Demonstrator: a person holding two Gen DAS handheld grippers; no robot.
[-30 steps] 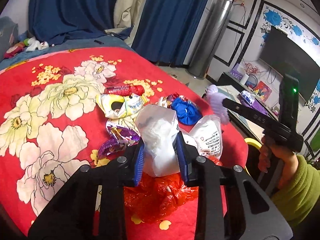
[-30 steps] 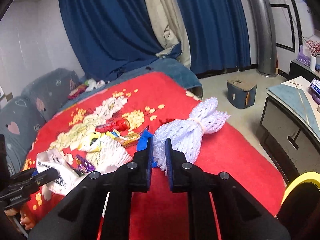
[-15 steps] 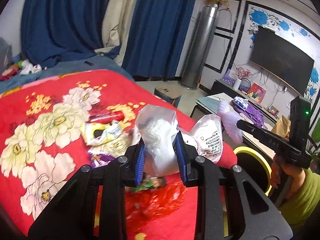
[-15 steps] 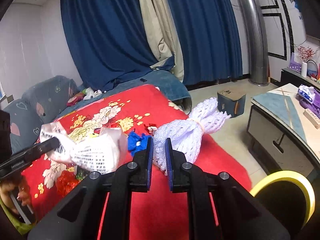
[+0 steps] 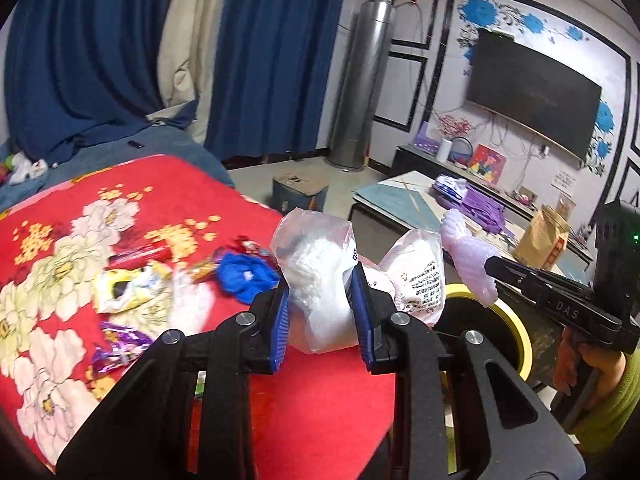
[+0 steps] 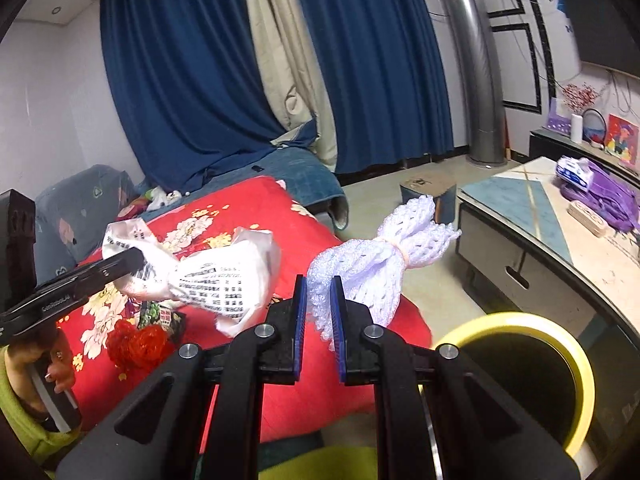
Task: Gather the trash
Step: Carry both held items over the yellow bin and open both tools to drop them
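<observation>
**Carrying two pieces of trash toward the bin**

Left gripper [image 5: 320,316], low in the middle of its own frame: pinching a crumpled printed plastic bag [image 5: 320,280] between blue pads, jaws narrowed but kept apart by the bag's bulk. Holding it clear of the red flowered blanket [image 5: 120,208], apparently to move it off the bed.

Right gripper [image 6: 319,320], bottom centre of its own frame: squeezing a white foam net bundle [image 6: 384,256] almost flat, jaws nearly together, bundle sticking up and to the right.

Aiming, by the look of it, at the yellow-rimmed bin [image 6: 516,356] sitting at lower right of the right view, just beside the bed's edge.

Leaving more litter on the blanket at left of the left view: a yellow wrapper [image 5: 124,288], a blue wrapper [image 5: 244,276], a purple wrapper [image 5: 120,344]. Also lying at lower left of the right view: a red mesh wad [image 6: 136,344].
</observation>
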